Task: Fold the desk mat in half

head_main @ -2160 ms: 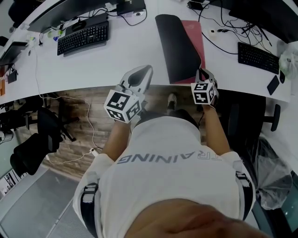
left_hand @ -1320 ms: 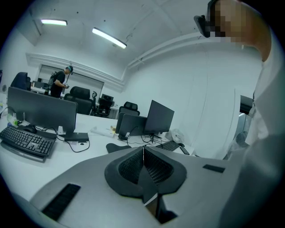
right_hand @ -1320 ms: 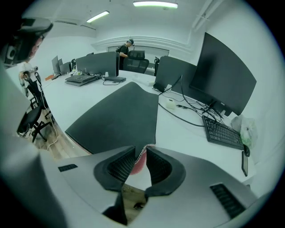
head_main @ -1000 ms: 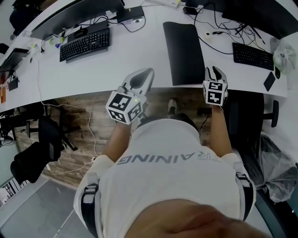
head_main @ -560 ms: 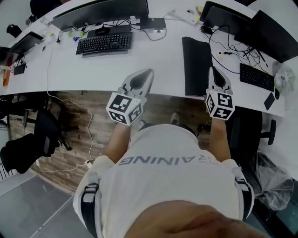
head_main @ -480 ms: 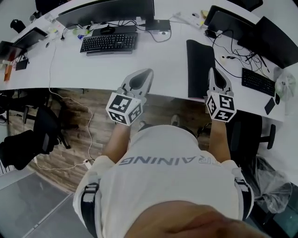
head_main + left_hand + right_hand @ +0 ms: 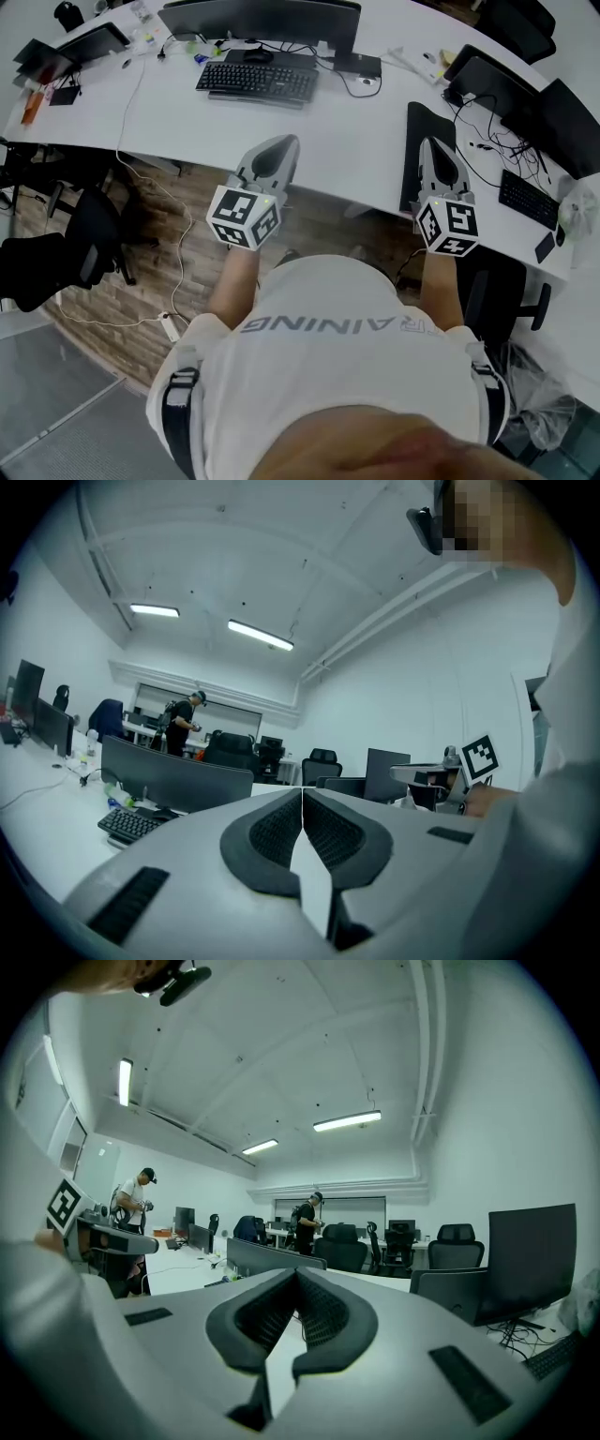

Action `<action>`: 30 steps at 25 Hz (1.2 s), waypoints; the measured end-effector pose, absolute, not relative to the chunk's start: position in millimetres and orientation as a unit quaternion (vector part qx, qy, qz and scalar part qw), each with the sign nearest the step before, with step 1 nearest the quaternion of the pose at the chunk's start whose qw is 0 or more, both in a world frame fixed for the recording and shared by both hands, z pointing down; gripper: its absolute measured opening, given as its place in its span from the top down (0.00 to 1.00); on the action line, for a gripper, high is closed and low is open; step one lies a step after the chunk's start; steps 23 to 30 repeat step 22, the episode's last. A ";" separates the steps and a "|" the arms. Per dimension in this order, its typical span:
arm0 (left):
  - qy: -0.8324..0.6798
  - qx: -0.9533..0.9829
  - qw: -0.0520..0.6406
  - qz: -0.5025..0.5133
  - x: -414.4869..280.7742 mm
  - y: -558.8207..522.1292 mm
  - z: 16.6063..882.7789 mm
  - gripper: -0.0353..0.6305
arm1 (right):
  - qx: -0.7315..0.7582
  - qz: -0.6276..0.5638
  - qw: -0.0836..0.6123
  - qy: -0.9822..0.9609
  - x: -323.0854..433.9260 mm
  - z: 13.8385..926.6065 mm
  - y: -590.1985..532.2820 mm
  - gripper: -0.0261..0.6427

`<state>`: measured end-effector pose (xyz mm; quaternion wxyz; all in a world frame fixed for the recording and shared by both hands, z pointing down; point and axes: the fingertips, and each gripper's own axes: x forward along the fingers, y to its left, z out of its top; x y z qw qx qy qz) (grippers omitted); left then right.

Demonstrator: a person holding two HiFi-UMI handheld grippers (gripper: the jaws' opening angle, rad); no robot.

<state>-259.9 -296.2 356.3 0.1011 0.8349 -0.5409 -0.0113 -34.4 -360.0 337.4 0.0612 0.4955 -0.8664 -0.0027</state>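
Head view: two tongs [image 7: 284,142] [image 7: 429,144], one desk mat [image 7: 411,169].

Bare desk [image 7: 352,136]: an open white stretch between the black keyboard [image 7: 258,82] and the folded desk mat [image 7: 417,120], wide enough to pass through.
Back left: the keyboard lies just before a wide monitor [image 7: 262,17], with cables beside them.
Right of the mat: loose cables [image 7: 483,141], a second keyboard [image 7: 530,199] and two dark monitors [image 7: 525,89] crowd the surface.
Below, left: an office chair [image 7: 47,267] stands on the wooden floor, well apart from the desk's middle.
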 end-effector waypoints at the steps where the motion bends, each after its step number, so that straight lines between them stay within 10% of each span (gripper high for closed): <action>1: -0.541 0.835 0.101 -0.013 -262.5 -294.8 355.9 0.90 | 0.492 -0.003 0.061 -0.868 -38.8 336.9 -358.7 0.93; 30: -0.526 0.843 0.110 -0.010 -248.9 -290.9 359.1 0.90 | 0.490 0.016 0.065 -0.869 -32.5 343.4 -354.4 0.93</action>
